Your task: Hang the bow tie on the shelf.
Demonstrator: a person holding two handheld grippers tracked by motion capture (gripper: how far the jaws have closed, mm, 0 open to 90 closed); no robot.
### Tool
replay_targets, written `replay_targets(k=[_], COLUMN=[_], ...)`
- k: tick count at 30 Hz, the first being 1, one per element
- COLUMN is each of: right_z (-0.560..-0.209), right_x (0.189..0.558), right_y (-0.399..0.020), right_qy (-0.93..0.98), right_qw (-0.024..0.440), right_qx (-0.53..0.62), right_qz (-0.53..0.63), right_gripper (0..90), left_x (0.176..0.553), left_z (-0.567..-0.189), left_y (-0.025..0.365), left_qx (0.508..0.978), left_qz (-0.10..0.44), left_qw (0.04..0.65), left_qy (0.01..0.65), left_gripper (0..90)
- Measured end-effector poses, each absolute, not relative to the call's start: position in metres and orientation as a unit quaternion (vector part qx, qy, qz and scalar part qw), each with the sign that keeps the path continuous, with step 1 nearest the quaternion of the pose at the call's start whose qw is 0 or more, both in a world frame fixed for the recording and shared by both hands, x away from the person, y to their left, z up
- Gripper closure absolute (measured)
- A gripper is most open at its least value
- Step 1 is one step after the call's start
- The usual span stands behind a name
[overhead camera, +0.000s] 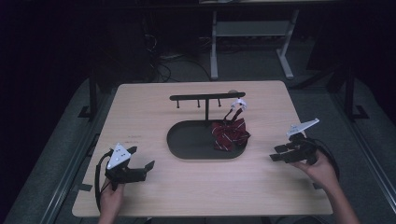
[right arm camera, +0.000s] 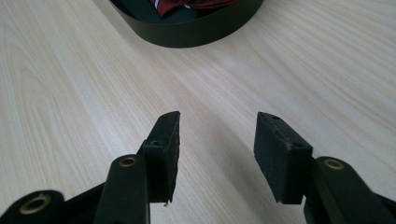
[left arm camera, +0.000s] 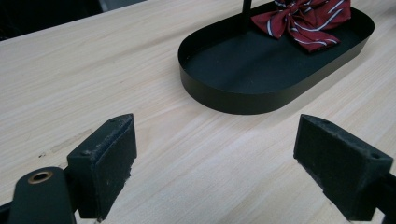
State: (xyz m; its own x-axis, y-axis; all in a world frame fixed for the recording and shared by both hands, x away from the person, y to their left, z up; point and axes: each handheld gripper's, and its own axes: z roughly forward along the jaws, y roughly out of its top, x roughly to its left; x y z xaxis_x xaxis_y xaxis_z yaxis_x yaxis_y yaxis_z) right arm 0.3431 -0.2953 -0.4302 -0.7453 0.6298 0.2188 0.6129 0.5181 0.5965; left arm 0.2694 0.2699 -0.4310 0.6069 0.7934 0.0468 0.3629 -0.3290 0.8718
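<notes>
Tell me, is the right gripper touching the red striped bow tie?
Apart. The high view shows bare table between the right gripper and the bow tie in the tray.

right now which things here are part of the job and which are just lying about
In the job: bow tie, black oval tray, hanger stand, left gripper, right gripper, both open and empty.
Lying about: desk frame and cables on the floor behind.
</notes>
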Motion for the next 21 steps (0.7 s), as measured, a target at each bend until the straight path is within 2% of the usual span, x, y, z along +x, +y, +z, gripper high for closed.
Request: replay_targets(k=[21], right_z=[-0.44], right_x=[0.326], right_y=[-0.297], right_qy=[0.867], right_qw=[0.013], right_qx=[0.361], right_qz=[0.344], right_gripper=[48.6], left_x=[0.269], left_z=[-0.431], left_y=[0.269], left_qx=[0.778], left_qz=[0.242], left_qw=[0.445], left_qy=[0.371], left_gripper=[13.0])
